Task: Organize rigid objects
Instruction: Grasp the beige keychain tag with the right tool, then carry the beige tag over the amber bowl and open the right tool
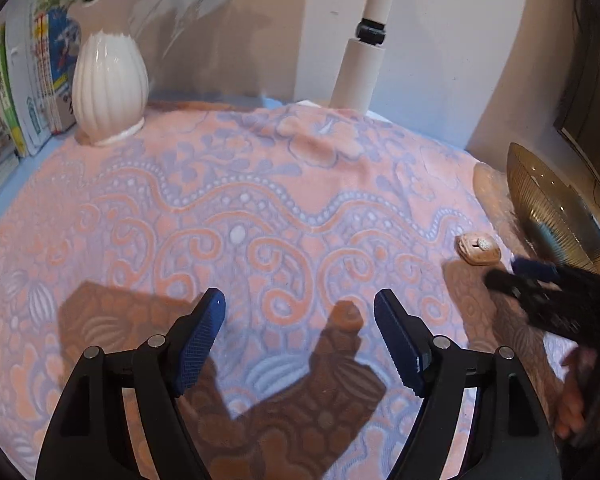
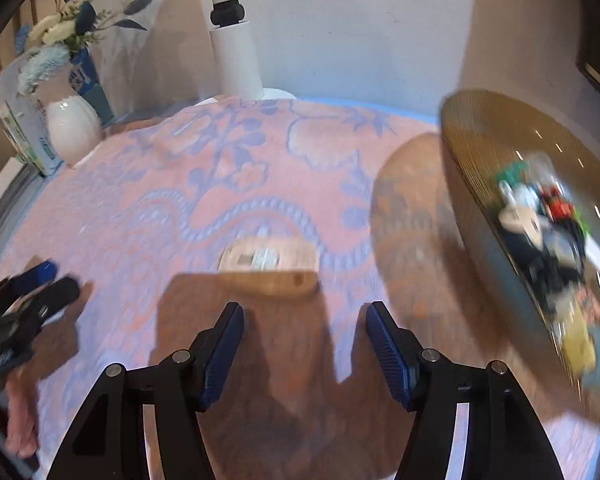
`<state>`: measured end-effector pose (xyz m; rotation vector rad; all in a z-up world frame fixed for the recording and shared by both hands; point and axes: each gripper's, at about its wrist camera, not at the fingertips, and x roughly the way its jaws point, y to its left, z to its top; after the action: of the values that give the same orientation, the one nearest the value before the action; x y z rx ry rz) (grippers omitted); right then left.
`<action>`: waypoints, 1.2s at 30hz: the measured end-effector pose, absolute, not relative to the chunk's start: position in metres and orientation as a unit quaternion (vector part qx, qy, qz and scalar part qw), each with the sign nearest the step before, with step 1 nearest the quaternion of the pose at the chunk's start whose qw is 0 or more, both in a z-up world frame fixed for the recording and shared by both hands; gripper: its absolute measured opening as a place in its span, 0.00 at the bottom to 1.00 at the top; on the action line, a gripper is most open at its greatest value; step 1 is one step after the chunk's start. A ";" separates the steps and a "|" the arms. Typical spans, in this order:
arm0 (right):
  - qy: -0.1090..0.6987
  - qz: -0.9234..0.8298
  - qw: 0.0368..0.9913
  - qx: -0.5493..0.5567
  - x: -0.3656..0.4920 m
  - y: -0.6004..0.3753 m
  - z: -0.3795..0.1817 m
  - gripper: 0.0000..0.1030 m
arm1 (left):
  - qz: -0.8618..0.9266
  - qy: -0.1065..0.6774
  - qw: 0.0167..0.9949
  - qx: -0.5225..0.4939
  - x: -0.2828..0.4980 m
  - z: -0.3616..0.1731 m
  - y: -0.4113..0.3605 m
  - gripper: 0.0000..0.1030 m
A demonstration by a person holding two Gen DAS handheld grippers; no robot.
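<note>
Bowl [image 2: 500,184] at the right on the cloth [image 2: 180,200] holds mixed small items, blurred; a tan clip [image 2: 270,266] lies on the cloth just ahead of the right gripper [image 2: 304,316], fingers wide, empty; left gripper [image 1: 300,304] wide, empty; vase [image 1: 110,88] and books [image 1: 40,80] stand far left; a white pole [image 1: 360,68] behind.

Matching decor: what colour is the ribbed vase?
White, glossy; the vase shows best in the left wrist view.
</note>
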<state>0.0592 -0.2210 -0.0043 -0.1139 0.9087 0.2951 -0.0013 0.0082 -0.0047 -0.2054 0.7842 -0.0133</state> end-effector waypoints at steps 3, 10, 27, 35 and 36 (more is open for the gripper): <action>0.432 0.142 0.888 -0.075 0.078 -0.210 -0.003 0.63 | -0.013 0.381 0.918 -0.113 -0.001 -0.005 0.012 0.73; 0.426 0.151 0.888 -0.082 0.096 -0.201 -0.002 0.58 | -0.017 0.378 0.919 -0.113 -0.003 -0.005 0.010 0.73; 0.418 0.181 0.884 -0.102 -0.023 -0.213 -0.005 0.40 | -0.018 0.377 0.921 -0.099 -0.005 -0.004 0.006 0.73; 0.421 0.174 0.885 -0.102 -0.062 -0.248 -0.005 0.39 | -0.017 0.390 0.919 -0.063 -0.006 -0.006 -0.005 0.72; 0.420 0.167 0.886 -0.104 -0.066 -0.254 -0.005 0.39 | -0.018 0.389 0.919 -0.056 -0.007 -0.005 -0.007 0.68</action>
<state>-0.0657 -0.2537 -0.0051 -0.2172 0.8737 0.3464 -0.0073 -0.0072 -0.0054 -0.1158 0.7990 -0.0371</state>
